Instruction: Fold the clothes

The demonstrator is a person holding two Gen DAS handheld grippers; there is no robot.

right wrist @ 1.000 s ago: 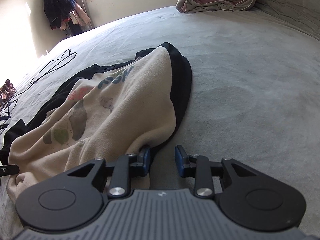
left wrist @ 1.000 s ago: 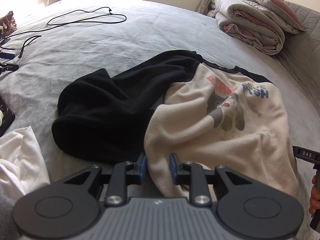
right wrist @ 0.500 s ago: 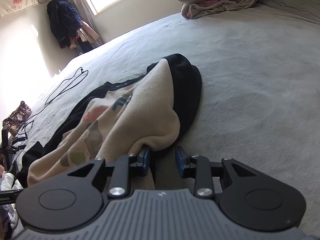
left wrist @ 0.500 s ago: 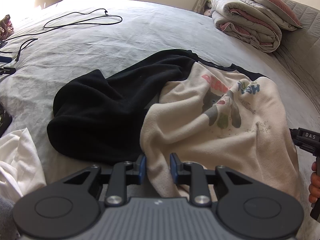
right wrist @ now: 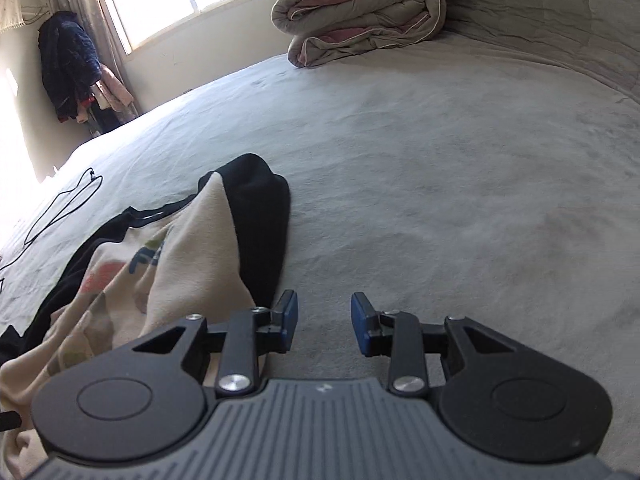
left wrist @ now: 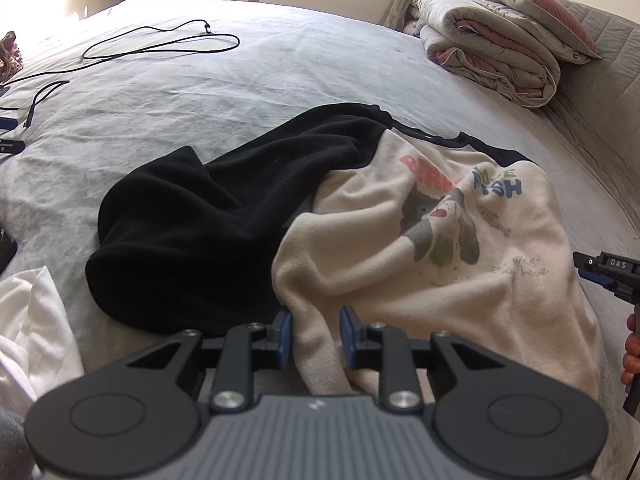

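A cream sweatshirt [left wrist: 400,280] with a cartoon dog print and black sleeves lies crumpled on the grey bed [left wrist: 200,92]. My left gripper [left wrist: 316,334] is shut on its near cream hem, and the cloth runs down between the blue pads. One black sleeve [left wrist: 192,220] is bunched to the left. My right gripper [right wrist: 324,328] is open over bare sheet. The sweatshirt [right wrist: 192,272] and its other black sleeve [right wrist: 260,224] lie just left of that gripper's left finger. In the left wrist view the right gripper's body [left wrist: 608,276] and a person's fingers [left wrist: 631,344] show at the right edge.
A folded quilt [left wrist: 492,64] sits at the head of the bed, with a pillow on top. A black cable [left wrist: 160,44] loops across the far left of the sheet. A white garment [left wrist: 32,328] lies at the near left. Clothes [right wrist: 72,72] hang in the corner by the window.
My right gripper has swung right and tipped up. The sweatshirt edge that sat at its left pad now lies clear of the gap. The left gripper has kept its hold.
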